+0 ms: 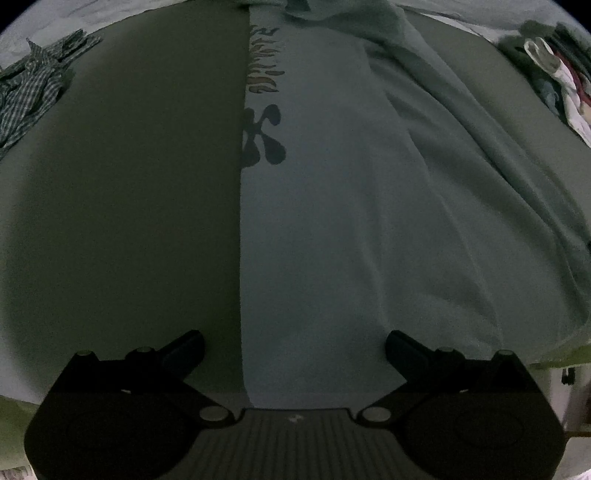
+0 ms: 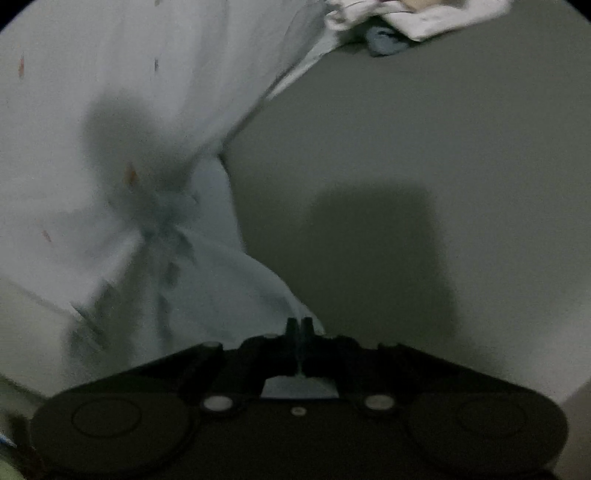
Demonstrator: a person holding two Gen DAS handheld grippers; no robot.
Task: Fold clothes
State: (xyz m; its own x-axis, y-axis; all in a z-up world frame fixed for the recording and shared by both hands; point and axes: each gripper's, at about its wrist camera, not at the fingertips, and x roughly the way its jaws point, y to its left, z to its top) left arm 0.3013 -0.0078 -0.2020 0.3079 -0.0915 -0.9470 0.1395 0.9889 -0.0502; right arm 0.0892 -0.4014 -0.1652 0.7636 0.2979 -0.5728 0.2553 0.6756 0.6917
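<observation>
A pale T-shirt (image 1: 351, 184) with a dark print (image 1: 264, 136) lies spread on a dark flat surface (image 1: 129, 203), one long edge folded straight down the middle of the left wrist view. My left gripper (image 1: 293, 343) hangs open over the shirt's near end, its fingers wide apart and nothing between them. In the right wrist view the same shirt (image 2: 110, 147) is blurred and pulled into creases. My right gripper (image 2: 299, 325) is shut on a pinched fold of the shirt's edge beside the bare surface (image 2: 406, 147).
A crumpled checked garment (image 1: 33, 92) lies at the far left. A pile of mixed clothes (image 1: 561, 85) sits at the far right, and a white and blue heap (image 2: 417, 18) shows in the right wrist view. The surface's near edge (image 1: 554, 354) runs at lower right.
</observation>
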